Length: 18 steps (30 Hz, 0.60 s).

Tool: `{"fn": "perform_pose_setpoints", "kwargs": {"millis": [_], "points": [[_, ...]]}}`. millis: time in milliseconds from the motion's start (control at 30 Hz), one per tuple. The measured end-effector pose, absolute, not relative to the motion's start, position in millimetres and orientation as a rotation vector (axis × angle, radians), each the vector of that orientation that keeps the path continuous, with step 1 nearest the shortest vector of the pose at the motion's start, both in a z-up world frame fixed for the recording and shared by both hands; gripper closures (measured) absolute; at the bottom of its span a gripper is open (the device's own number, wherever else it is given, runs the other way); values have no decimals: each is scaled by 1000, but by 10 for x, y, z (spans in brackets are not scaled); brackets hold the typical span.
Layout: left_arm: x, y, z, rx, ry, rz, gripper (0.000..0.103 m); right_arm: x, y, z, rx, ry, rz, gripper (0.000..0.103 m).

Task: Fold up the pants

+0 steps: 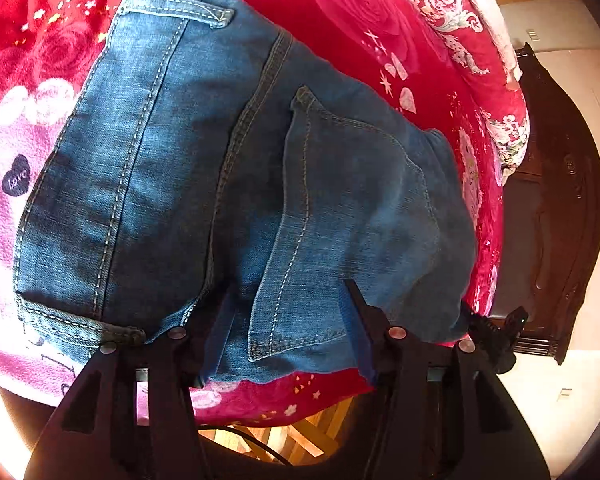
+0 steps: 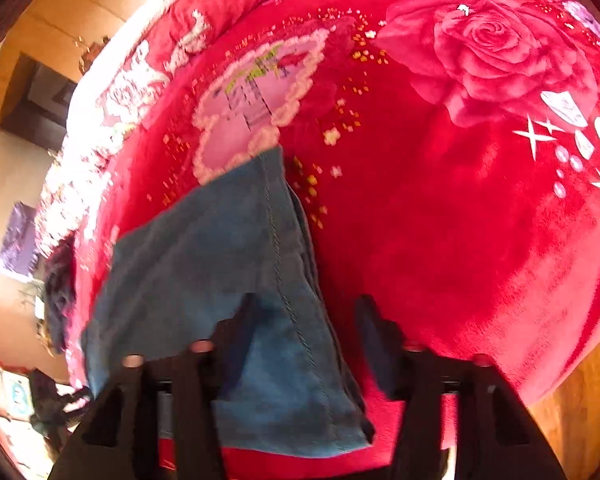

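Blue denim pants point(image 1: 228, 184) lie folded in a compact stack on a red rose-print blanket point(image 1: 360, 20). A back pocket and seams face up. My left gripper point(image 1: 288, 292) is open, its fingers straddling the near edge of the stack over the pocket. In the right wrist view, a denim fold point(image 2: 228, 264) with a stitched seam lies on the blanket point(image 2: 460, 220). My right gripper point(image 2: 306, 308) is open, its left finger over the denim, its right finger over bare blanket. The right view is motion-blurred.
The bed edge is close below both grippers, with wooden floor point(image 1: 300, 440) under it. A dark wooden cabinet point(image 1: 552, 208) stands to the right of the bed in the left view. Dark clutter point(image 2: 56, 292) lies by the bed's left edge in the right view.
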State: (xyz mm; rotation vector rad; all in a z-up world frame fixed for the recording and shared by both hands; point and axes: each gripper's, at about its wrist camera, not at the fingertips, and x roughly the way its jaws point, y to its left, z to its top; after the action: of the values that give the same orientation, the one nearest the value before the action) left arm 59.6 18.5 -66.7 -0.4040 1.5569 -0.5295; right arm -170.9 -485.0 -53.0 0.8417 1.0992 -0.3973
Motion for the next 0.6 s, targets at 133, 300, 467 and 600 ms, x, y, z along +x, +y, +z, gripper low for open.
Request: {"fn": "perform_pose_setpoints", "kwargs": {"millis": [133, 300, 467, 600], "points": [[576, 181, -454, -364, 1562, -580, 52, -1920, -4857, -525, 855, 1102, -451, 86], [539, -24, -106, -184, 1510, -675, 51, -2386, -4910, -221, 1076, 912, -385, 36], [591, -657, -80, -89, 1554, -776, 51, -2663, -4680, -394, 1227, 891, -365, 32], [583, -1498, 19, 50, 1558, -881, 51, -2650, -4625, -633, 1331, 834, -336, 32]]}}
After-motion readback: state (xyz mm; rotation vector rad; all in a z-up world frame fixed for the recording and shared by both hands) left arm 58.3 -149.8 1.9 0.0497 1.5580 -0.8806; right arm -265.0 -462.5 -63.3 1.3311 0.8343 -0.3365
